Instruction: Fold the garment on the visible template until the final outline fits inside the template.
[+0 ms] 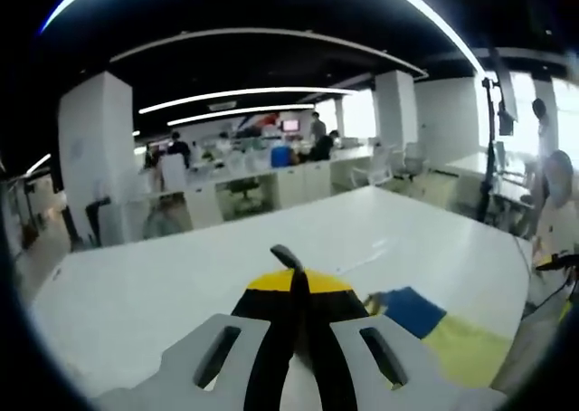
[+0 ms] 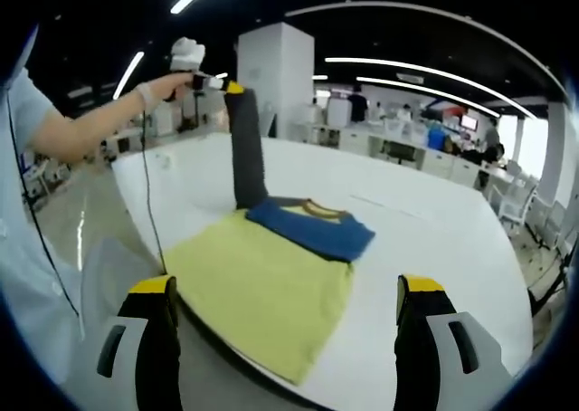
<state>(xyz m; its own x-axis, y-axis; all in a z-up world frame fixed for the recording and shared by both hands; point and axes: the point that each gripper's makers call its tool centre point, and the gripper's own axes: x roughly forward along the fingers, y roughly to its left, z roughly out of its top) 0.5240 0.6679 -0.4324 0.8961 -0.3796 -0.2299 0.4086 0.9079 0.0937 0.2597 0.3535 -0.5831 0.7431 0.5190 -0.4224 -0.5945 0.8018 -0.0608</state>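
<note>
Yellow-and-blue garment is laid on the white counter, its near edge at the counter's rim; no template outline can be made out. A dark sleeve is lifted upright at the far left, clenched in the left gripper, held high by an outstretched arm. The right gripper hovers near, jaws released. The sleeve is best carried across the body and lowered flat without dragging the torso.

Left gripper fingers closed; right gripper fingers spread.
</note>
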